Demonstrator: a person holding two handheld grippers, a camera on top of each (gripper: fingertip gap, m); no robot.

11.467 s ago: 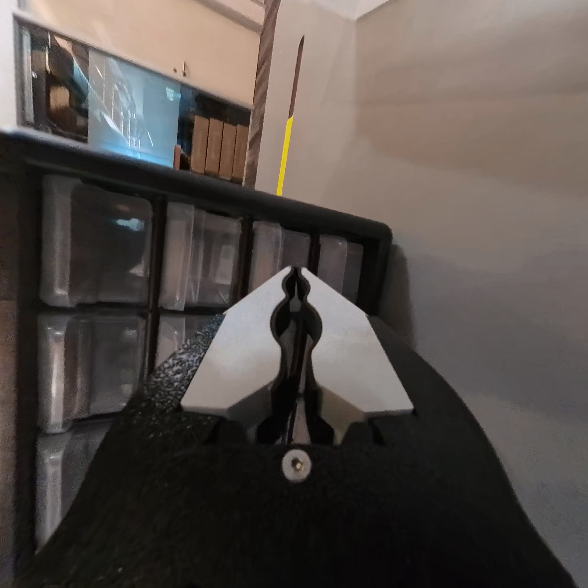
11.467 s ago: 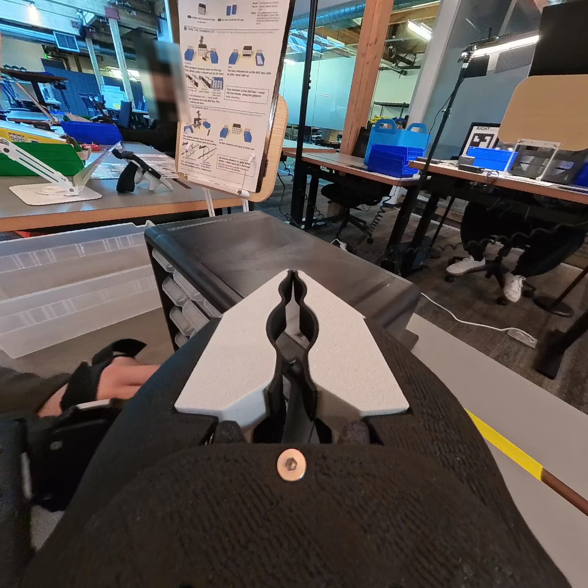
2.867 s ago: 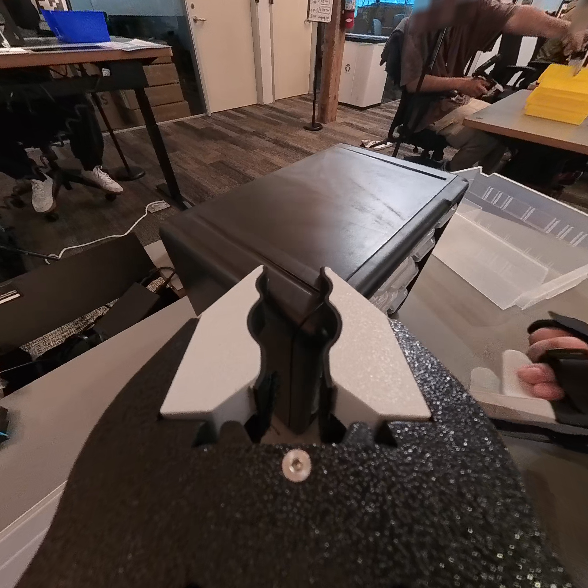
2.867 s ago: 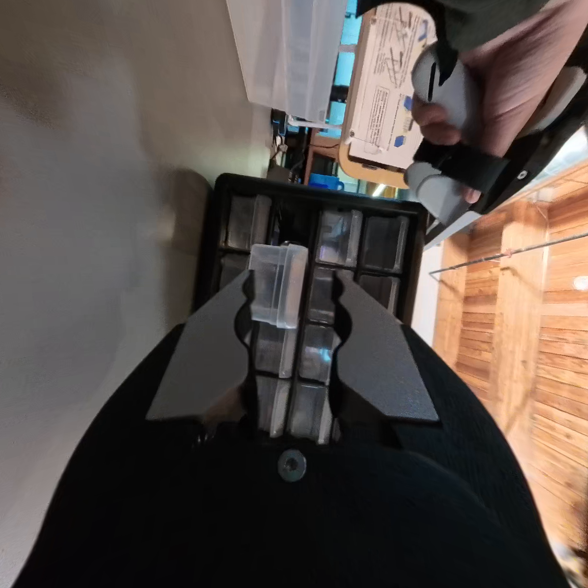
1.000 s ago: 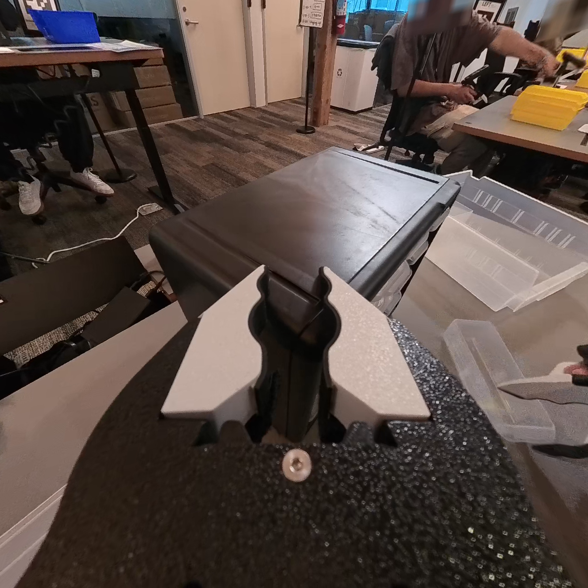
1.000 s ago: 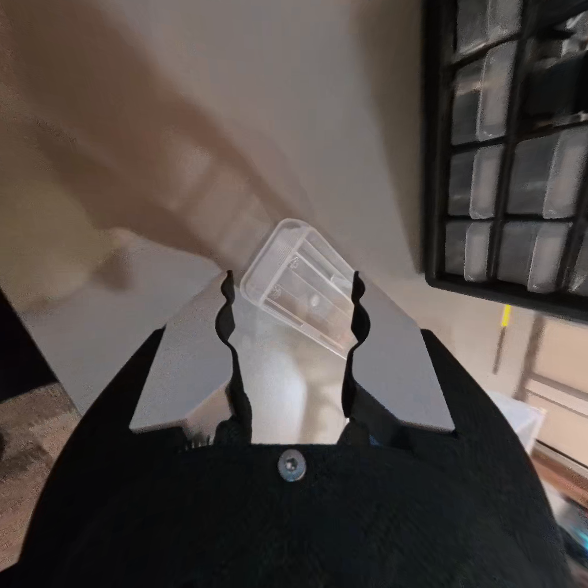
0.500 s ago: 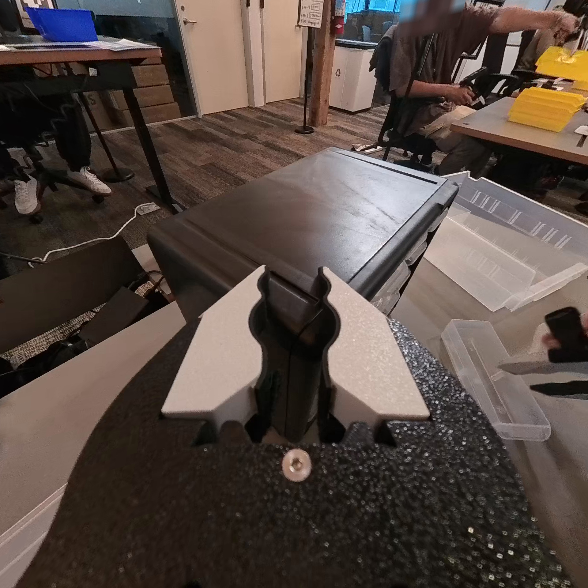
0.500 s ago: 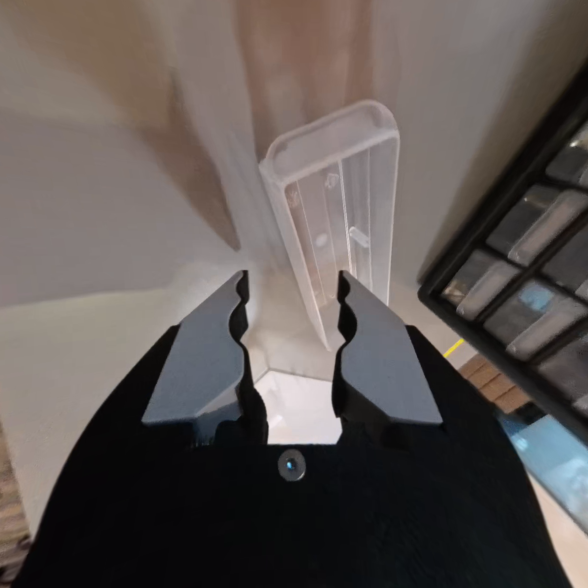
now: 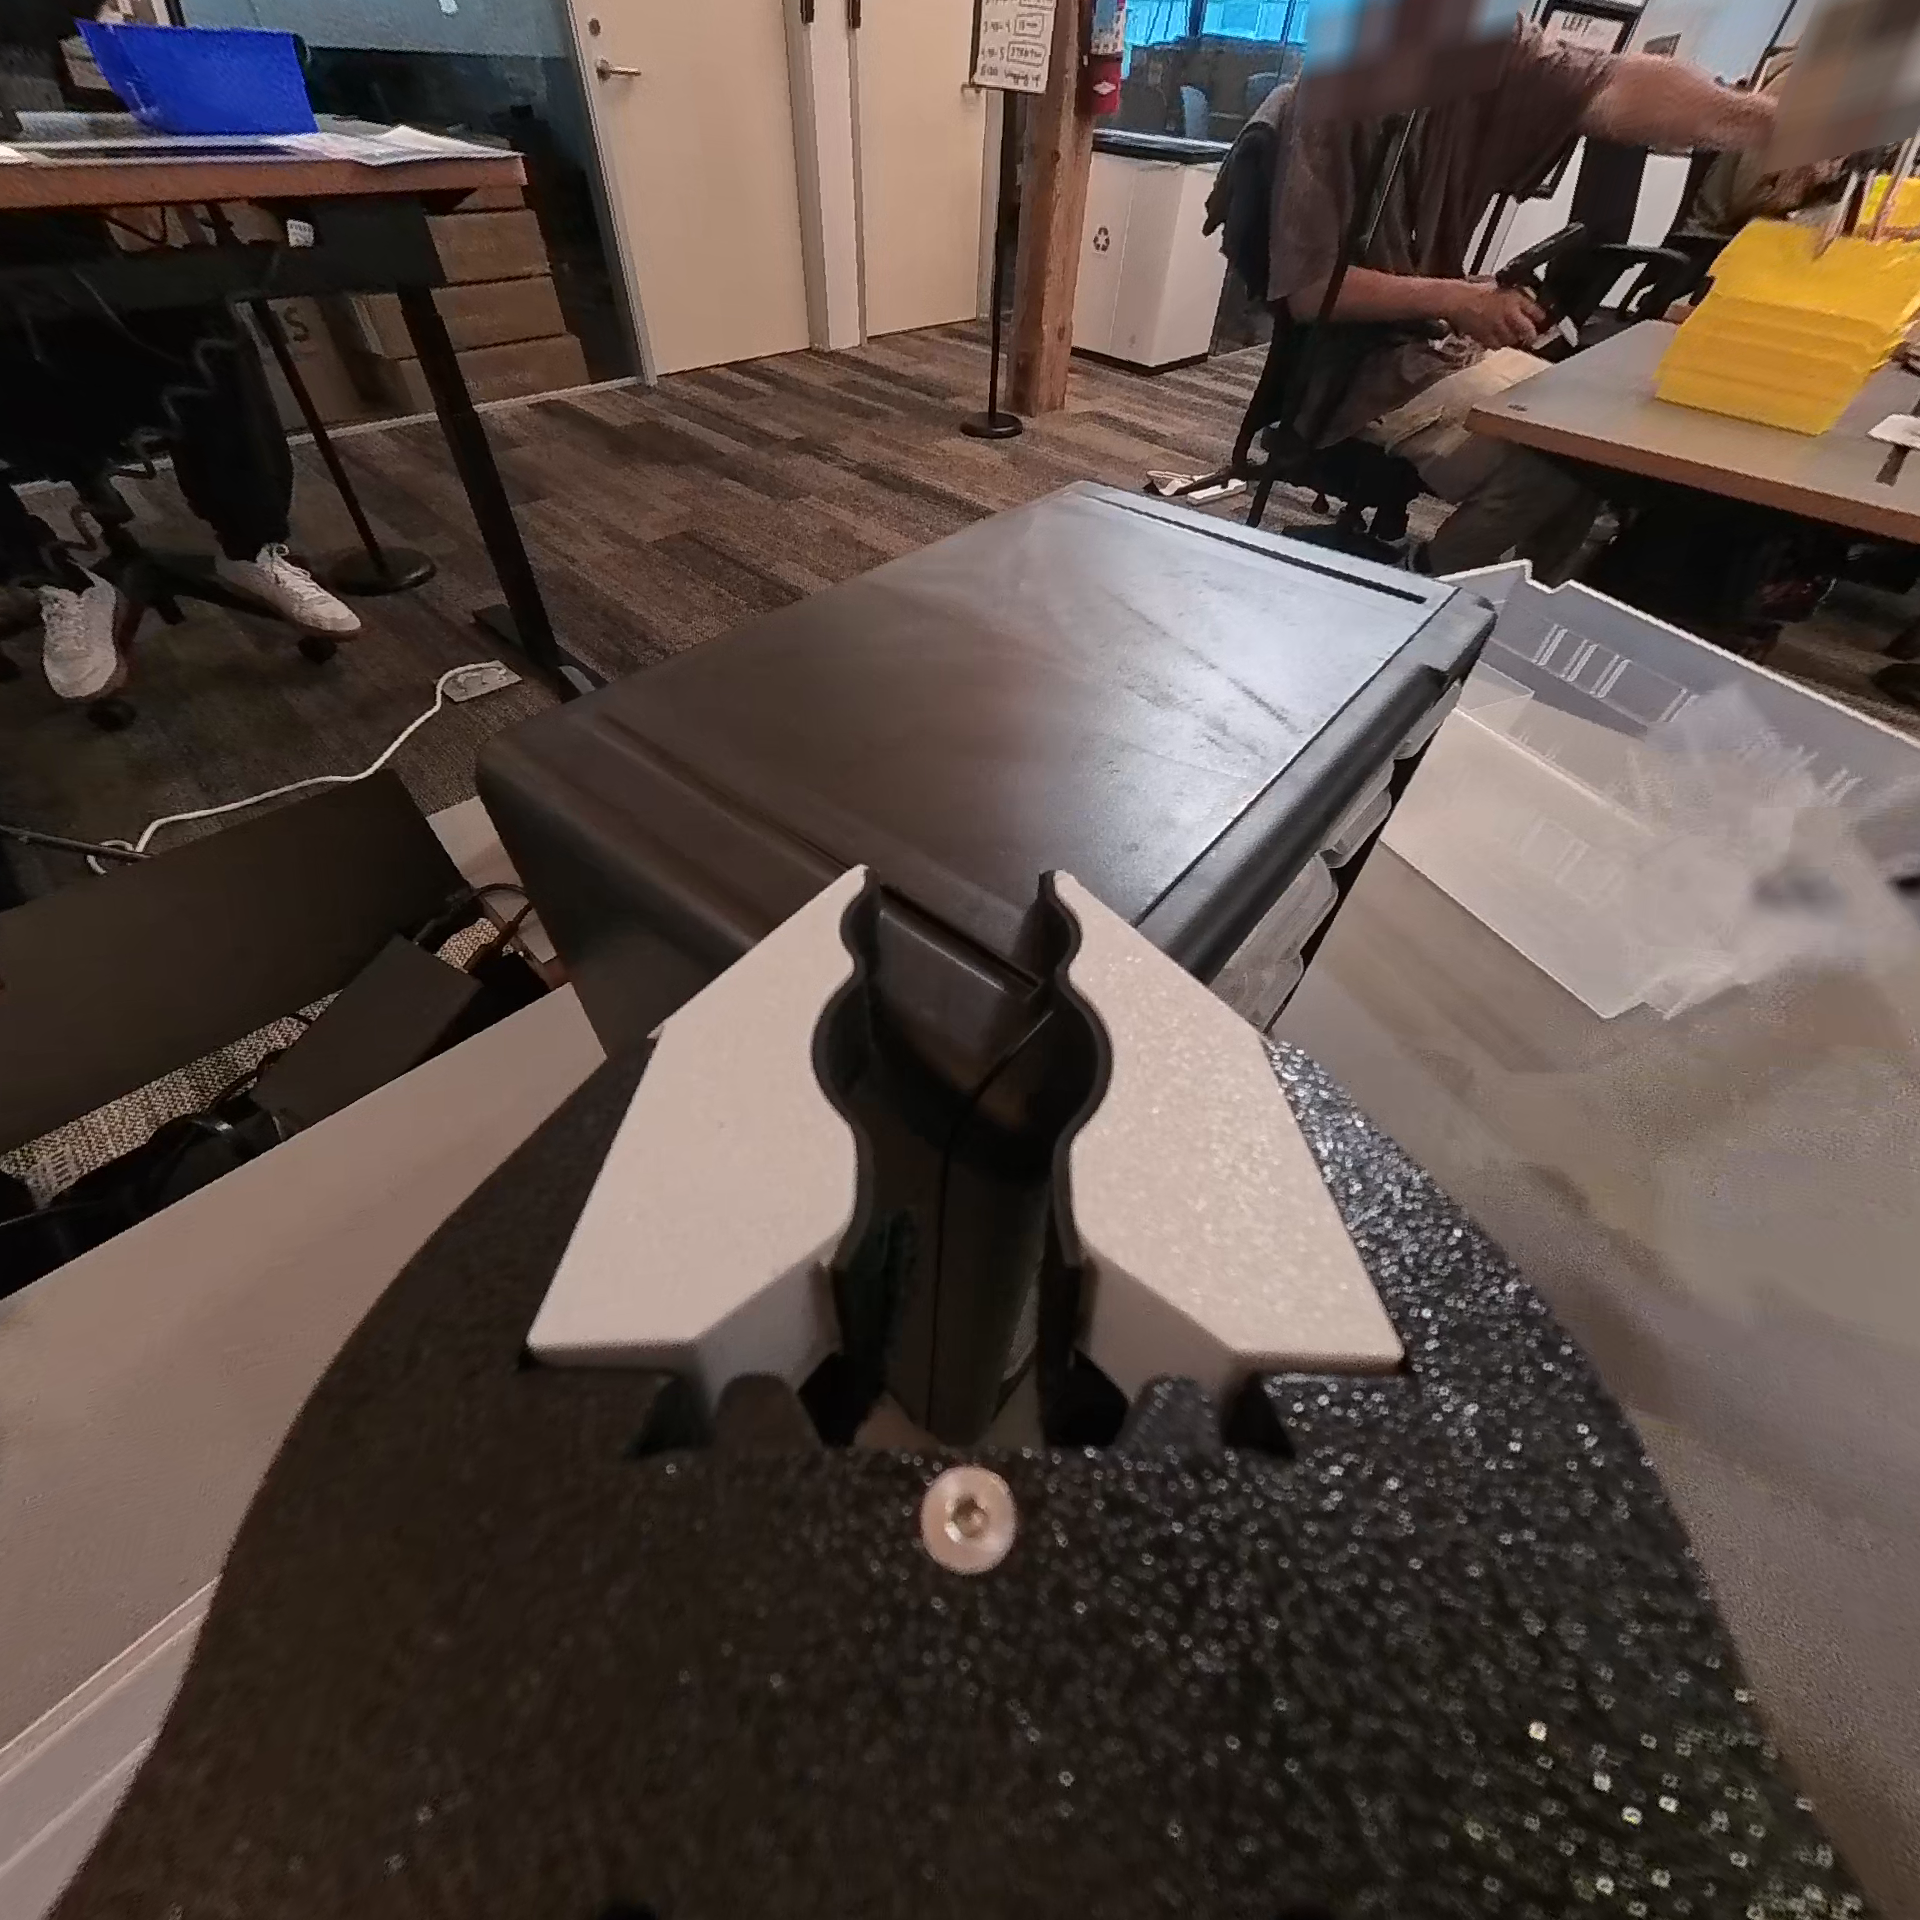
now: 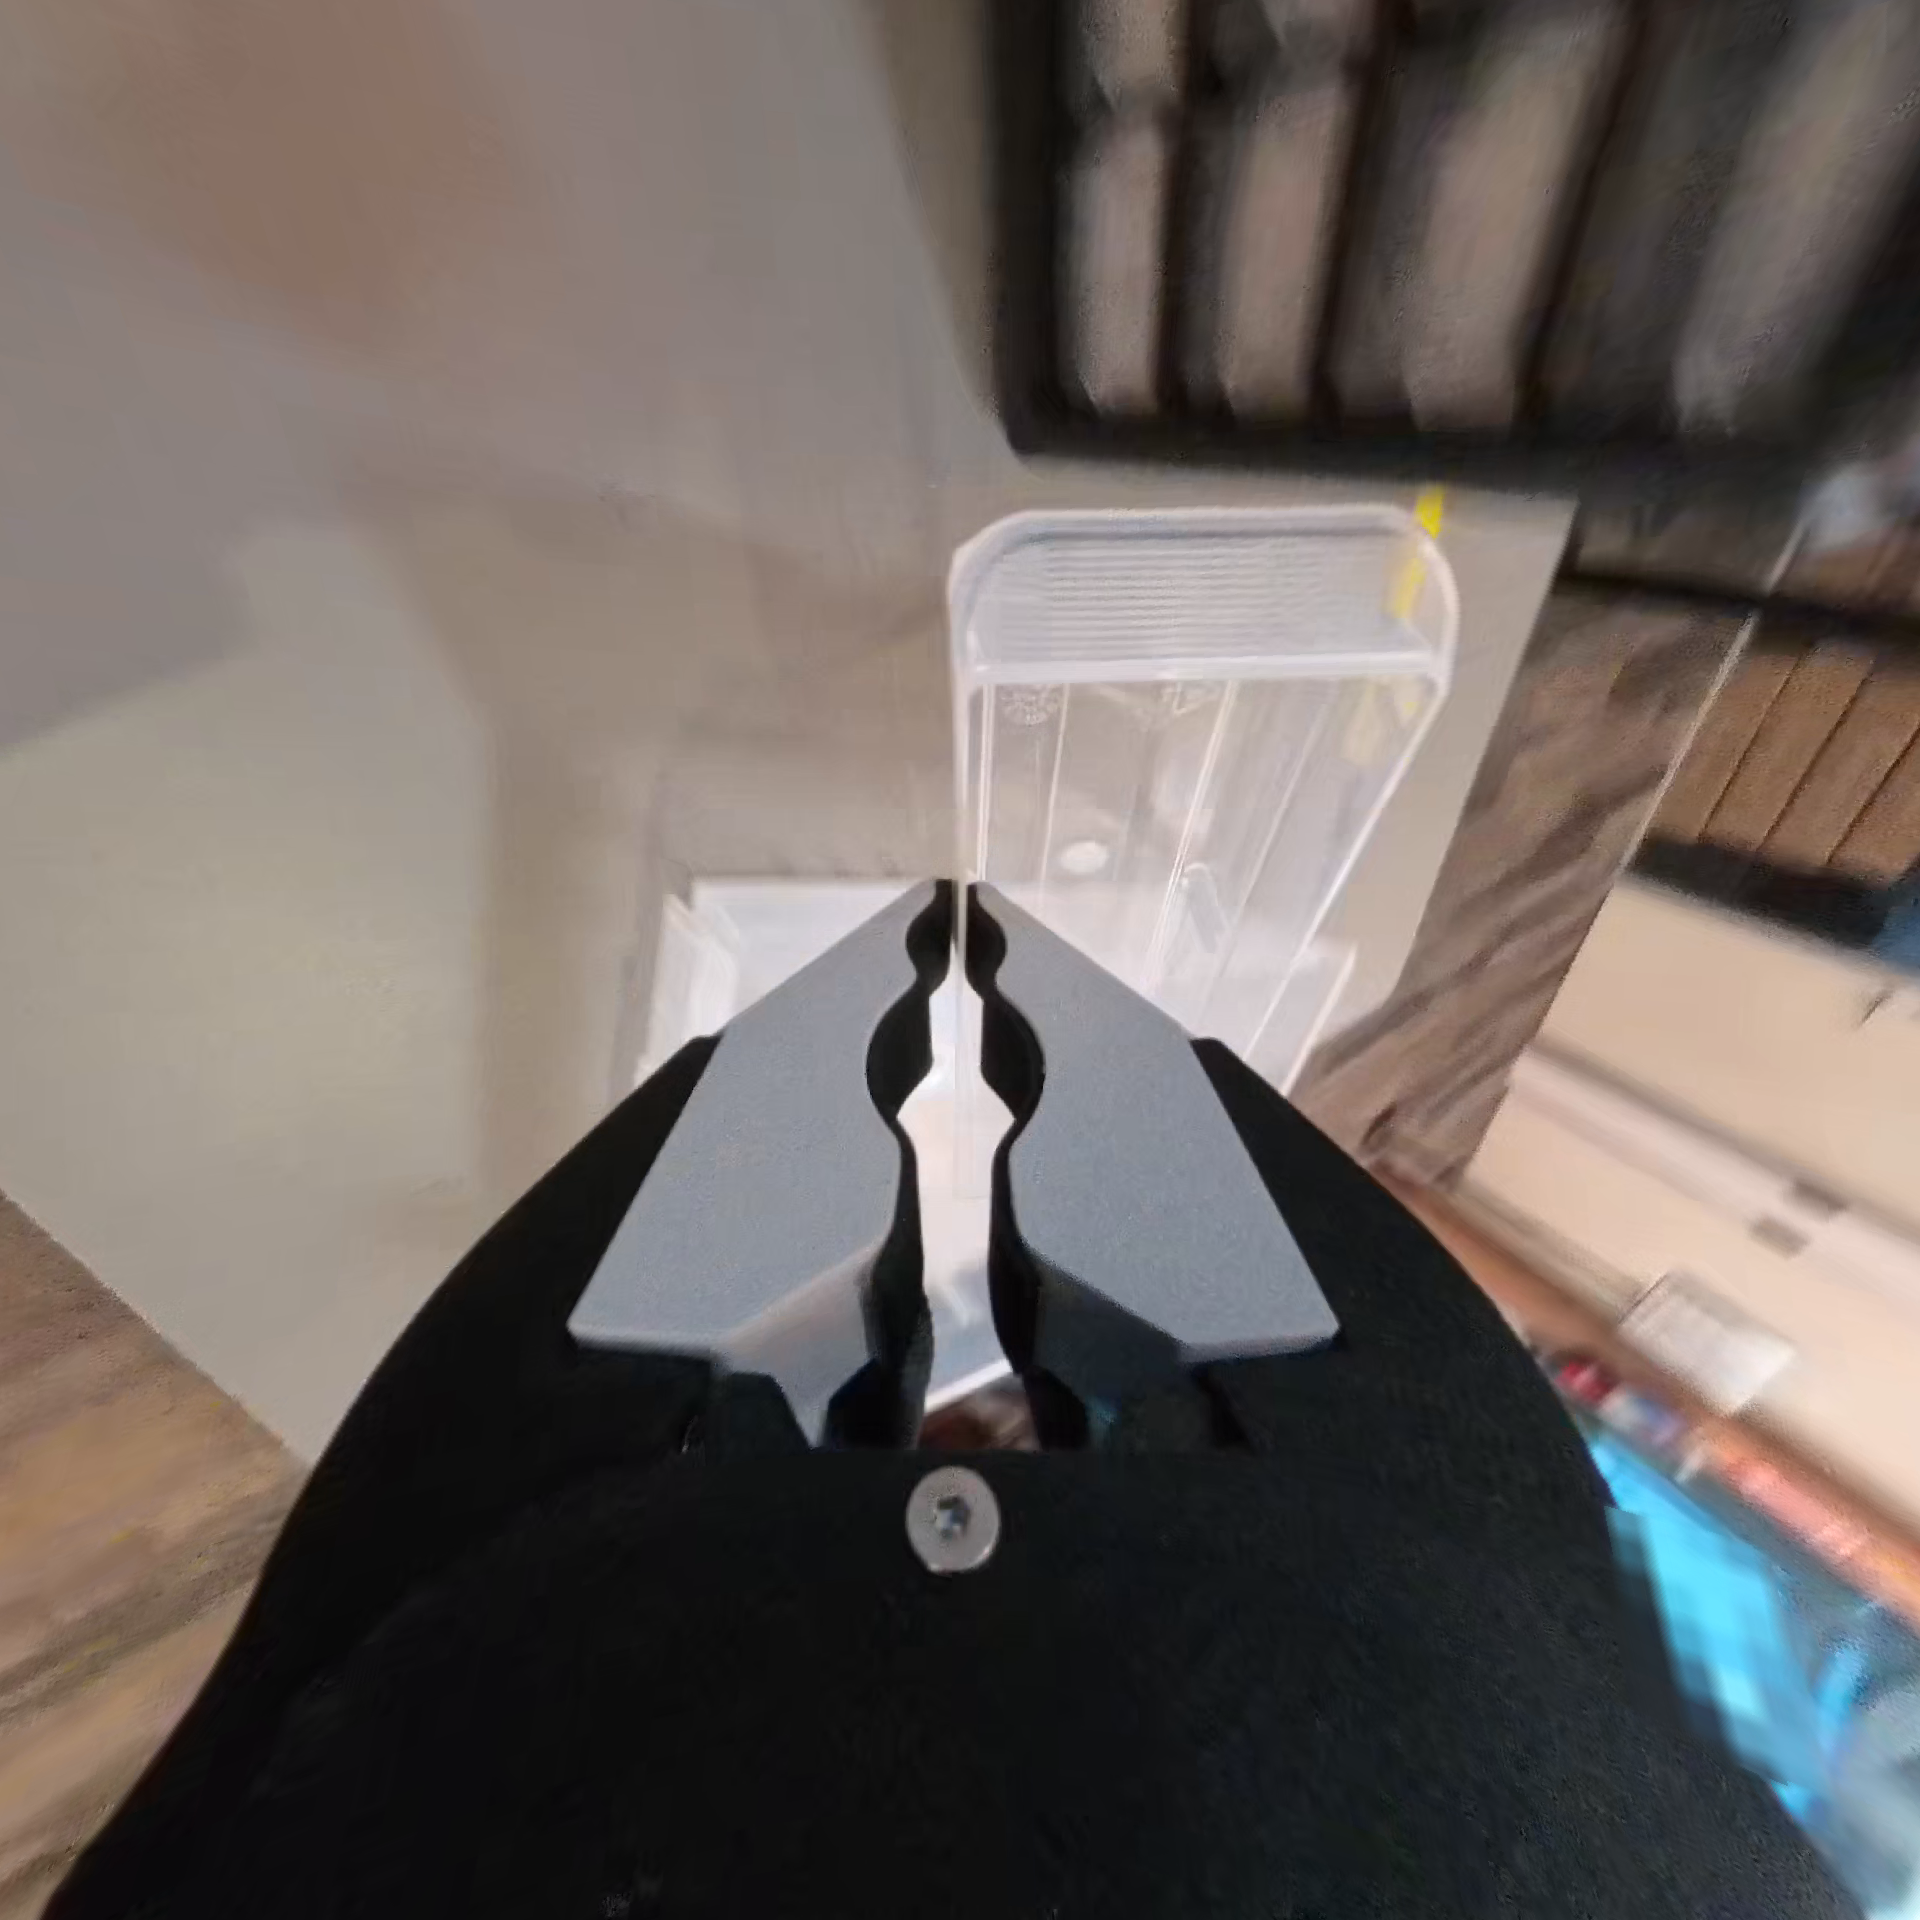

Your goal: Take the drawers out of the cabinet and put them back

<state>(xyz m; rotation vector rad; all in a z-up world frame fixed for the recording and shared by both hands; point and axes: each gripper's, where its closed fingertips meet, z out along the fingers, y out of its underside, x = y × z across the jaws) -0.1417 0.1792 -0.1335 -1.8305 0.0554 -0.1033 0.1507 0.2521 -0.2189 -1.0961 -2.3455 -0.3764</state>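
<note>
Left wrist view, left to right. Item one: dark desk (image 9: pixel 260 197) with a blue tray on top, a seated person's white shoes (image 9: pixel 78 634) beneath it. Item two: black plastic drawer cabinet (image 9: pixel 1039 707), standing on my grey table (image 9: pixel 208 1299), its clear drawer fronts turned to the right. Item three: my left gripper (image 9: pixel 961 904), jaws clamped on the cabinet's near corner edge. Item four: large clear plastic bin (image 9: pixel 1558 831) to the right of the cabinet, partly smeared by blur. Item five: seated person (image 9: pixel 1403 260) at a far table with stacked yellow trays (image 9: pixel 1787 343).

Right wrist view, left to right. Item six: my right gripper (image 10: pixel 958 899), jaws nearly together, pinched on the thin side wall of a clear rectangular plastic drawer (image 10: pixel 1195 748). The drawer is out of the cabinet, in front of its blurred drawer face at upper right.
</note>
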